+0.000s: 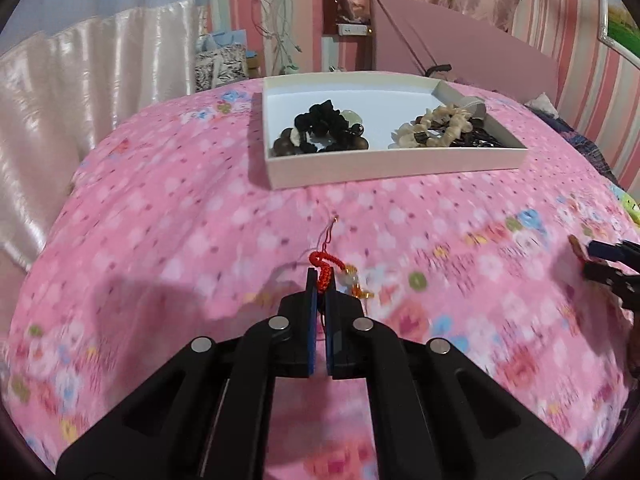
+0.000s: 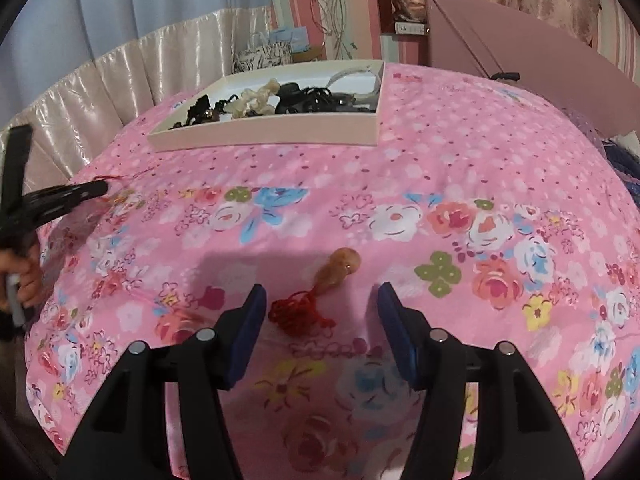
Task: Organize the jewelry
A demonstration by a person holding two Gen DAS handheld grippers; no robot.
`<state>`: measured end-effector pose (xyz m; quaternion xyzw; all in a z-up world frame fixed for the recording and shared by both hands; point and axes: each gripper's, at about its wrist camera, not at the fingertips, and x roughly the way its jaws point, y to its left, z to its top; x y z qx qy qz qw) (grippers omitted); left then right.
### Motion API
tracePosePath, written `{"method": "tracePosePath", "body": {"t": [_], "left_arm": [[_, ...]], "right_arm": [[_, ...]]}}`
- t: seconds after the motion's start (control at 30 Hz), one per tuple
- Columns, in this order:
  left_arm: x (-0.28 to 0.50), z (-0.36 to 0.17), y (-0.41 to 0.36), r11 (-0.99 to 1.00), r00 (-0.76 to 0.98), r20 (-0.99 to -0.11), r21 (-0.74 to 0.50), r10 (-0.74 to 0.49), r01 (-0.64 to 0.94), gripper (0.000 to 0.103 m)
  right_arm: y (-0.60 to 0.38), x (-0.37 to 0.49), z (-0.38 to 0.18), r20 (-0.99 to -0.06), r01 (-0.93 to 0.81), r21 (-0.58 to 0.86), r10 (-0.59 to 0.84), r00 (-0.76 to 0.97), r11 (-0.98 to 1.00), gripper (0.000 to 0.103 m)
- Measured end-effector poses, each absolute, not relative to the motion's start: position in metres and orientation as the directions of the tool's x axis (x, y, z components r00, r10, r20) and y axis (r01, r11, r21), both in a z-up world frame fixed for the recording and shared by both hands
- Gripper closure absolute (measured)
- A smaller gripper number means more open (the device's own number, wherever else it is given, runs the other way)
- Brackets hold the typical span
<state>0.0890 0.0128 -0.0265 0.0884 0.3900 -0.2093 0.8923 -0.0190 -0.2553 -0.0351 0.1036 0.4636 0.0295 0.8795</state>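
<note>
My left gripper (image 1: 320, 276) is shut on a red knotted cord charm (image 1: 325, 266) with a pale bead and amber bits hanging at its right, held just above the pink floral bedspread. It also shows at the left of the right wrist view (image 2: 102, 189). My right gripper (image 2: 320, 294) is open, its blue pads on either side of an amber gourd pendant (image 2: 340, 268) with a red cord bundle (image 2: 300, 312) lying on the bedspread. A shallow white box (image 1: 396, 168) (image 2: 264, 136) farther back holds dark bead bracelets (image 1: 320, 128) and pale chip bracelets (image 1: 436, 124).
The pink floral bedspread (image 2: 440, 168) covers the whole work surface. A pink box lid (image 1: 460, 44) leans behind the white box. Satin curtain fabric (image 1: 60, 92) hangs at the left. The right gripper shows at the right edge of the left wrist view (image 1: 608, 260).
</note>
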Motion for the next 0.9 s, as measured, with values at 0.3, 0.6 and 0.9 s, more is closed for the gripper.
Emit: {"method": "tracePosePath", "body": {"t": [0.3,0.6,0.9], "left_arm": [[0.072,-0.052,0.023,0.912,0.577,-0.763,-0.040,-0.291,0.407,0.102],[0.077,-0.052,0.018,0.920,0.594,-0.750,-0.050,-0.292,0.389,0.037],[0.075,-0.047,0.028,0.949,0.652,-0.716,-0.051,-0.251,0.310,0.022]], "right_arm": [[-0.245,-0.008,-0.039,-0.842,0.032,0.098,0.065,0.535,0.995,0.047],[-0.262,0.016,-0.035,-0.800,0.052,0.168,0.105,0.590,0.984,0.045],[-0.275,0.006,-0.021,-0.690,0.136,0.289,0.108,0.715,0.948,0.036]]}}
